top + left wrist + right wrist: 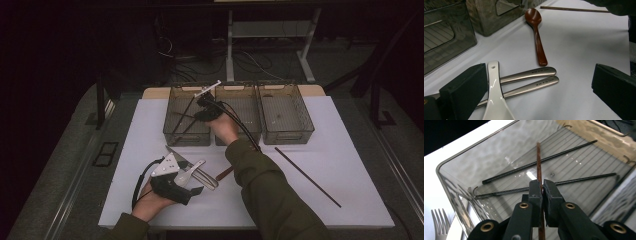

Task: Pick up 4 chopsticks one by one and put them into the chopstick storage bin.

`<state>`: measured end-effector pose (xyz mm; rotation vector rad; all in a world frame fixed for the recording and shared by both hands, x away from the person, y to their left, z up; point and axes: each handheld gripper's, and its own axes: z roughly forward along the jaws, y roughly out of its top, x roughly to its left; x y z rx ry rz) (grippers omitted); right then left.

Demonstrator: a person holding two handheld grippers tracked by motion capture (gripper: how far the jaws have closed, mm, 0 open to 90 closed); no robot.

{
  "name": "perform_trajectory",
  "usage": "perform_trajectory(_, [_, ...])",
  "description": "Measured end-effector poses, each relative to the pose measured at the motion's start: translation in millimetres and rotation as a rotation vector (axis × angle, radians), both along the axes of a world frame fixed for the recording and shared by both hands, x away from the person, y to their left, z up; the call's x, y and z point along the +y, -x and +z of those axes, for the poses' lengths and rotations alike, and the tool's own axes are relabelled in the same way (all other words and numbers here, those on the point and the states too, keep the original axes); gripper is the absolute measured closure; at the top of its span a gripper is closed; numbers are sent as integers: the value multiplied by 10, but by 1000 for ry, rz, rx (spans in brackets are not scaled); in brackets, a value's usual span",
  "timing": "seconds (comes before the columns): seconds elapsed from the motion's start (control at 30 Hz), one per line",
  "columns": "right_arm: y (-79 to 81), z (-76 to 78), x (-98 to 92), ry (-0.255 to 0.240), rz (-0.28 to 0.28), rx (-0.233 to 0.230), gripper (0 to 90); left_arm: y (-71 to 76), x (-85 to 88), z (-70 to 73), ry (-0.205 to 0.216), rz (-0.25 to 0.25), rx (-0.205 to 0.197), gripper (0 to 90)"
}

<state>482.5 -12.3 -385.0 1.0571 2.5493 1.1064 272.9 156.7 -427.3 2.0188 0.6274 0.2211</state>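
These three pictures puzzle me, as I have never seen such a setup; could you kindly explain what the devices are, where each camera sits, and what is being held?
A person at a table holds a hand-operated two-jaw gripper in each hand. The high view looks down from above; each of the other two cameras rides on one gripper and looks along its black jaws.

The right gripper is shut on a brown chopstick, held over the left tray, where two black chopsticks already lie. The left gripper waits open over a white spoon lying across two metal handles. Nearby on the white table are a brown spoon, a fork and another brown chopstick.
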Motion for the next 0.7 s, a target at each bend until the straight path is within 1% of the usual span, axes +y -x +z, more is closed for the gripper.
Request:
perform_trajectory(0.07, [4,9,-1,-2,2,-7,768,0,-1,-1,0,0,0,0])
perform_trajectory(0.3, [14,78,-77,-30,11,9,590,-1,1,-2,3,2,-1,0])
perform_trajectory(0.4, [50,129,-114,-38,26,6,536,-2,1,-1,0,0,-4,0])
perform_trajectory(0.43, [74,154,-131,-44,30,2,538,-2,1,-1,0,1,-4,0])
perform_trajectory(0.5, [122,195,-167,-63,52,4,579,0,-1,-3,1,2,-1,0])
perform_trajectory(0.57, [196,237,-222,-68,72,0,606,-4,0,-4,-2,1,-5,0])
perform_trajectory(0.7, [356,280,-328,-70,121,6,750,0,-4,-4,-1,4,-3,0])
